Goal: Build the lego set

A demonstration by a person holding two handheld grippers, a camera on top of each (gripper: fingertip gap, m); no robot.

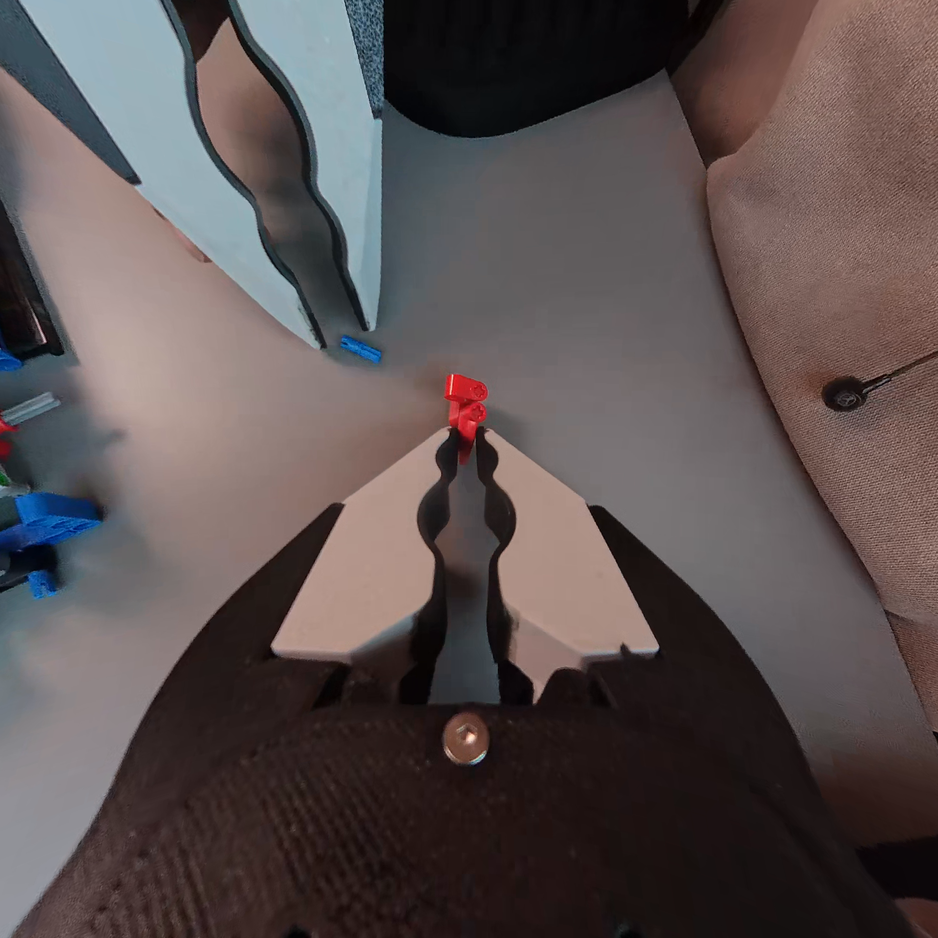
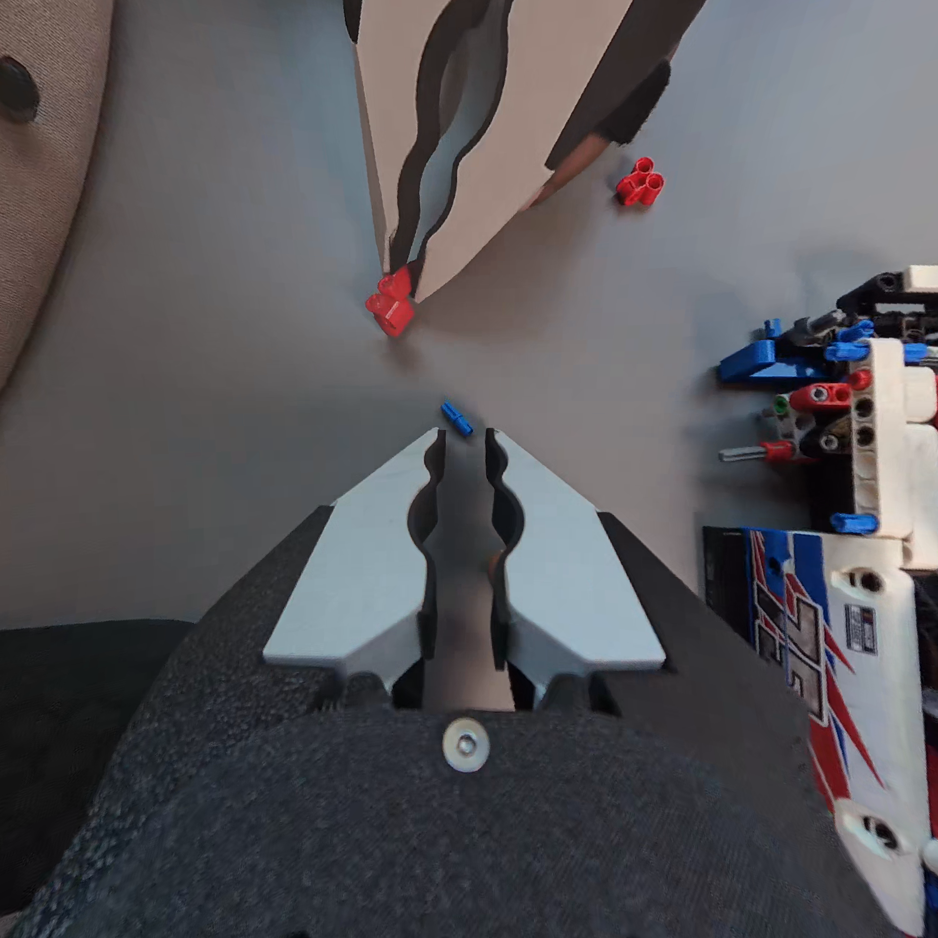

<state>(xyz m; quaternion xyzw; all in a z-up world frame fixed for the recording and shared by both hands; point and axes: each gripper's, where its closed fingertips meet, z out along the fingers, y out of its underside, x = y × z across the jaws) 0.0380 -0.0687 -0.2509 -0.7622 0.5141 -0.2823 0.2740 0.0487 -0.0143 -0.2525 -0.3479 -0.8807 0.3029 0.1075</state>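
While left claw pinches red piece, bare table surrounds it.

Red connector, two round cross-holed ends stacked, stands upright on the grey surface, its lower tab pinched between the left tongs. Small blue pin lies flat just off the tips of the right tongs, untouched. Second red connector lies loose farther off; part-built white, blue and red model sits at the surface's edge.
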